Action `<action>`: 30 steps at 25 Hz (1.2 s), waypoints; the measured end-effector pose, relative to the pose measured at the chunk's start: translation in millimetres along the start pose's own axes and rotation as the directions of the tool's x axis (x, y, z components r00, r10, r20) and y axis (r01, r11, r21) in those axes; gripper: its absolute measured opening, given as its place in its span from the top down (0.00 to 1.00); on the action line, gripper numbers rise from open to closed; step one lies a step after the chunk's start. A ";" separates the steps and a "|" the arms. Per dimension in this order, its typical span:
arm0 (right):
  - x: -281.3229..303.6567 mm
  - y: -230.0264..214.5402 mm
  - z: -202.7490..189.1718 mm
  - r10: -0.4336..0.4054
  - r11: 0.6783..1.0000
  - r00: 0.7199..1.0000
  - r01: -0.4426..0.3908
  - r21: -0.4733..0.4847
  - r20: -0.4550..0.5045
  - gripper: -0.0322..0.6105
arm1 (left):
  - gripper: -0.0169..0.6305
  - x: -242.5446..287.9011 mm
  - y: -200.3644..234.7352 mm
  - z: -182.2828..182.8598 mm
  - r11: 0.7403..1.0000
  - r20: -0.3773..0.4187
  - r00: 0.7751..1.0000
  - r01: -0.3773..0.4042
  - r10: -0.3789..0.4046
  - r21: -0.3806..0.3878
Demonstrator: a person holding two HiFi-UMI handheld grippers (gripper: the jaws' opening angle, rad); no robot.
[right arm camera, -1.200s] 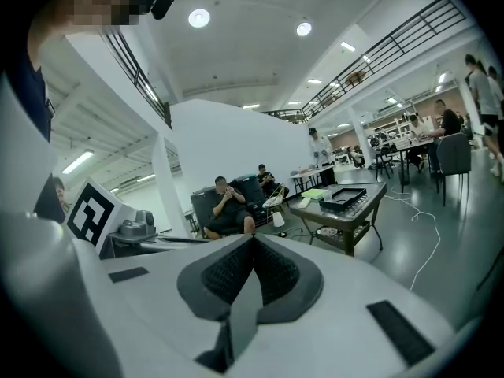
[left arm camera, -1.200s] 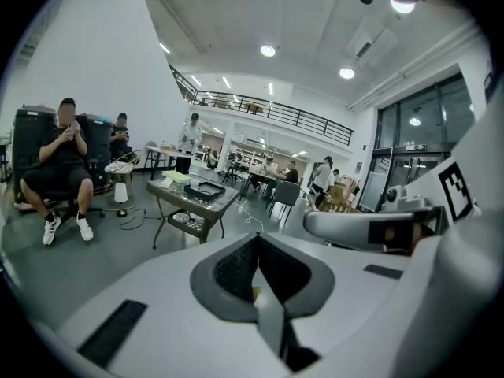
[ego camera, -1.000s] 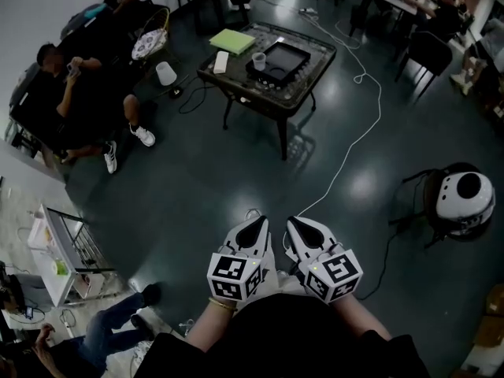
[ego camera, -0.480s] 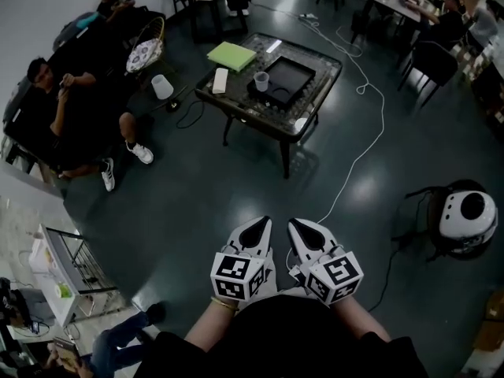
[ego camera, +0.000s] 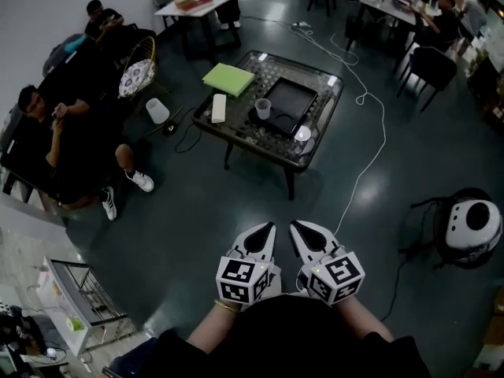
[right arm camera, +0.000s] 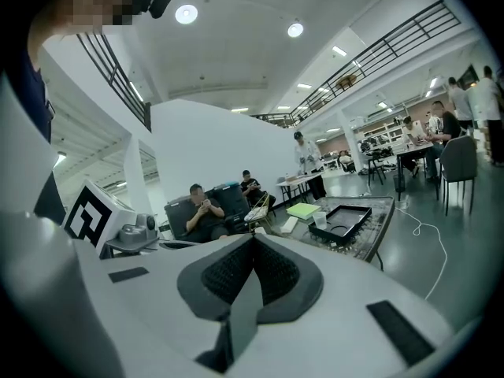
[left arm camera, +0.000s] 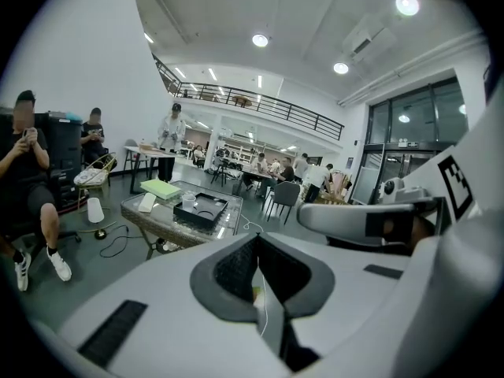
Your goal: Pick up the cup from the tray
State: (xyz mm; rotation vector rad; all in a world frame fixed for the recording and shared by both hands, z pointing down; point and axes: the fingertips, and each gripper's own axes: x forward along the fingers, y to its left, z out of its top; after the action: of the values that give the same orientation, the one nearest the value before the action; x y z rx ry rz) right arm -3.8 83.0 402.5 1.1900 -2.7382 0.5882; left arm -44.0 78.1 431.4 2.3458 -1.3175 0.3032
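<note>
A small clear cup [ego camera: 263, 108] stands at the left edge of a black tray [ego camera: 287, 101] on a low glass-topped table [ego camera: 323, 93], far ahead of me across the dark floor. My left gripper [ego camera: 260, 235] and right gripper [ego camera: 303, 233] hang side by side close to my body, both shut with nothing between their jaws. Past the closed left gripper [left arm camera: 257, 239] in the left gripper view, the cup [left arm camera: 188, 201] and tray [left arm camera: 201, 209] look small. The right gripper [right arm camera: 252, 239] points at the same cup [right arm camera: 320, 220] and tray [right arm camera: 342, 219].
A green pad [ego camera: 228, 79] and a white box [ego camera: 219, 107] lie on the table. People sit at the left [ego camera: 47, 132]. A white cable [ego camera: 358, 172] runs over the floor toward me. A white helmet on a stand [ego camera: 471, 223] is at the right.
The table with tray and cup has drifted lower and nearer in the head view as I moved toward it. Both grippers stayed shut and side by side.
</note>
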 end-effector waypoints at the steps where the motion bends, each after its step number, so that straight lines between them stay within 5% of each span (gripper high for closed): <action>1: 9.0 -3.6 3.7 -0.005 1.000 1.000 0.005 0.001 0.003 0.93 | 0.96 5.9 6.8 4.7 1.000 -0.003 1.000 0.002 -0.002 0.003; 18: 109.5 -43.3 39.1 -0.072 0.997 0.997 0.072 0.015 0.008 0.93 | 0.96 65.3 85.7 50.6 0.997 -0.043 0.997 0.065 -0.064 0.028; 30: 141.2 -62.2 41.9 -0.082 0.996 0.996 0.083 0.043 -0.031 0.93 | 0.96 94.2 135.5 62.2 1.000 -0.041 0.999 0.014 -0.015 -0.022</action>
State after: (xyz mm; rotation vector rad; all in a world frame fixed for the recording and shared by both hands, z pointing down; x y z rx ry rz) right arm -53.7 -68.1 416.9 1.2866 -2.6501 0.6544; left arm -111.2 -84.1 448.4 2.3184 -1.2777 0.3294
